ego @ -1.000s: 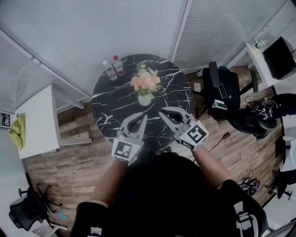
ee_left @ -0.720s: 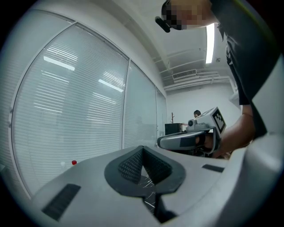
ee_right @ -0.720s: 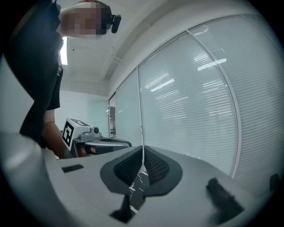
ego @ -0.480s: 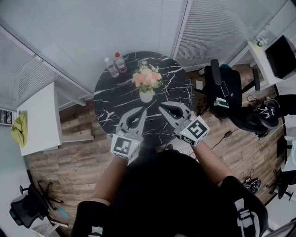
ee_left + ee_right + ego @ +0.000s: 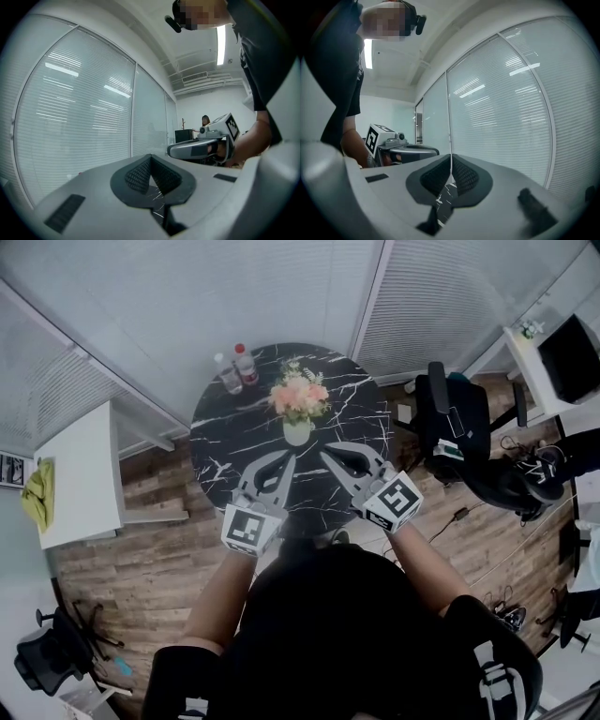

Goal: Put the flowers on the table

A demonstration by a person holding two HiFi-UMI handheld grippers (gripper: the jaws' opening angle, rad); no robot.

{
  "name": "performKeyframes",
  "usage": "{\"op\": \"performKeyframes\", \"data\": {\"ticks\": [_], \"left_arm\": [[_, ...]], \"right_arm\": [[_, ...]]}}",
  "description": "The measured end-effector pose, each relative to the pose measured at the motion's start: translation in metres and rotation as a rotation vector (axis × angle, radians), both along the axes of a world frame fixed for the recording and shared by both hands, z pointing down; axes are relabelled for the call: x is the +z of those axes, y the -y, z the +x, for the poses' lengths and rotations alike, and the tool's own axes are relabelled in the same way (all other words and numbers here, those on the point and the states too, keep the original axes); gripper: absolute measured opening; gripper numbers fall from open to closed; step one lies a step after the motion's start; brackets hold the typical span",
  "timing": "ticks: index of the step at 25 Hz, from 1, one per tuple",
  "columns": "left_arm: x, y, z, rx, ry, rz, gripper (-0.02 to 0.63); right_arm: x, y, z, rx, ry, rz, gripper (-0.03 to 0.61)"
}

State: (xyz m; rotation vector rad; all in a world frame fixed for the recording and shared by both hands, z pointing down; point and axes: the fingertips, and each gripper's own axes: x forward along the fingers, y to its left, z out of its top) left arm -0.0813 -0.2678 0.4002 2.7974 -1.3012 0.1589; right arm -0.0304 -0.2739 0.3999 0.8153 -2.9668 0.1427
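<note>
Holding both claws pressed together, you have nothing in either. The left gripper (image 5: 150, 157) shows its ribbed pads meeting at the tip with only the marbled tabletop behind them. The right gripper (image 5: 451, 157) shows the same, its pads closed to a thin seam. From your head camera the two tools sit side by side in front of your body, their tips angled slightly toward each other over the near half of the table (image 5: 223, 444). Each gripper view catches the other tool beside it.

Just past the tips, and touching neither, stand the flowers (image 5: 300, 397), a pink and peach bunch with some green. They are upright in a small white vase (image 5: 297, 433) near the middle of the round black top with its white veining.

Farther back, at the table's far left edge, two bottles (image 5: 236, 373) stand close together, one with a red cap.

Around the table you have a wooden floor (image 5: 141, 568). A black office chair (image 5: 455, 418) is on your right and a white desk (image 5: 80, 474) on your left, with a yellow-green cloth (image 5: 37, 502) at its outer end. Blinds (image 5: 441, 296) close off the glass walls behind the table.
</note>
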Motion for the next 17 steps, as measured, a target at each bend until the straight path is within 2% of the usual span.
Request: {"op": "performKeyframes", "data": {"ticks": [17], "left_arm": [[-0.007,0.008,0.005,0.0,-0.007,0.019,0.011]], "right_arm": [[0.003,0.01,-0.001,0.019,-0.007,0.001,0.021]]}}
